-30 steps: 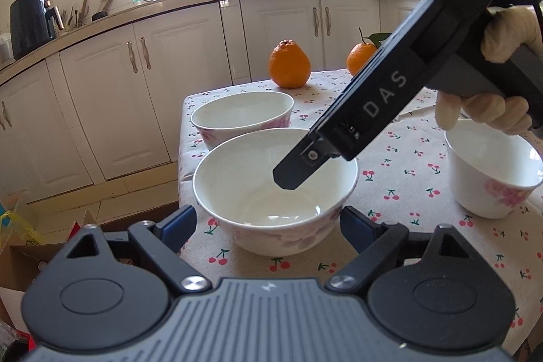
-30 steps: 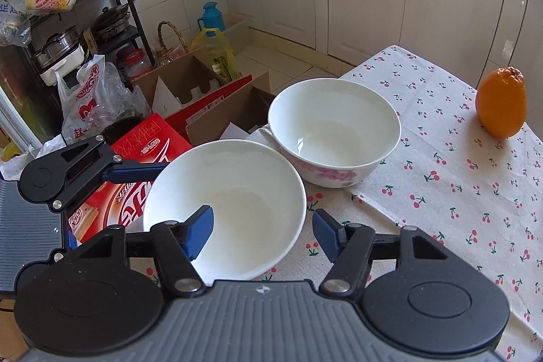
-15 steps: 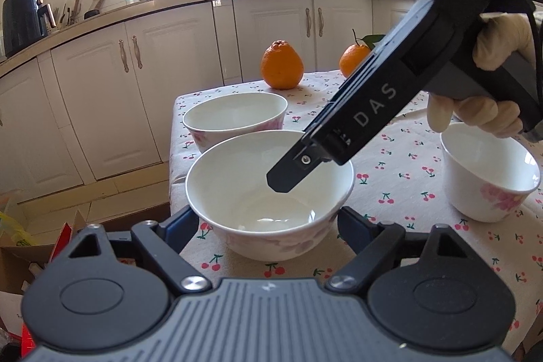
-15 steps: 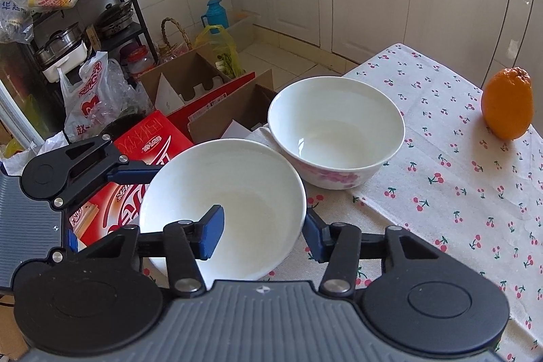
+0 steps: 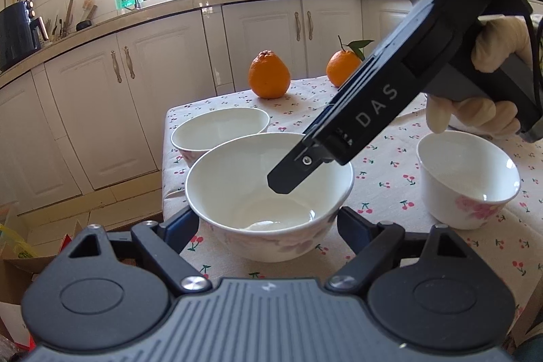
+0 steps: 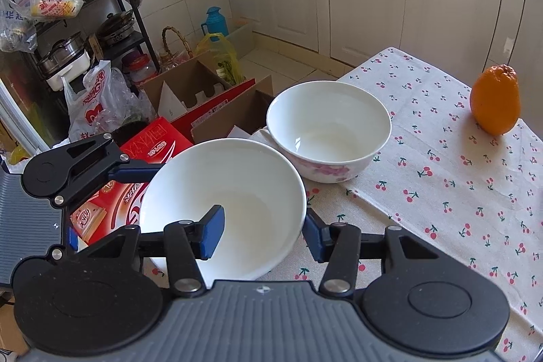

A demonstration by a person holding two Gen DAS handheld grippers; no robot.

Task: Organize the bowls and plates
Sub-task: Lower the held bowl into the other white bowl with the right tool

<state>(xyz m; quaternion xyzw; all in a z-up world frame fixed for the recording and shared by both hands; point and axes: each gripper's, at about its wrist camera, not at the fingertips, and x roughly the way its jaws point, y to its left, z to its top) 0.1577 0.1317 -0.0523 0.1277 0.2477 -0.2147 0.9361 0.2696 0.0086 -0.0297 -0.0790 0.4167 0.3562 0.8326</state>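
A large white bowl [image 5: 237, 189] with pink flowers sits near the table's corner, a second like bowl [image 5: 220, 129] just behind it. My left gripper [image 5: 266, 228] is open, its blue pads on either side of the near bowl's base. My right gripper [image 6: 263, 231] is open and straddles the near bowl's [image 6: 237, 189] rim: one pad [image 6: 212, 233] inside, the other [image 6: 315, 238] outside. The second bowl [image 6: 327, 131] stands beyond it. In the left wrist view the right gripper's finger [image 5: 298, 170] dips into the bowl. A smaller white bowl [image 5: 468, 178] stands at the right.
Two oranges [image 5: 269, 78] [image 5: 342, 68] stand at the table's far side on the cherry-print cloth [image 6: 441, 175]. The table edge drops off left of the bowls, over cardboard boxes [image 6: 190, 90] and a red carton [image 6: 149, 148] on the floor. White cabinets [image 5: 135, 83] stand behind.
My right gripper has narrowed around the near bowl's rim, with one pad now inside the bowl. My left gripper has come in closer around the bowl's base.
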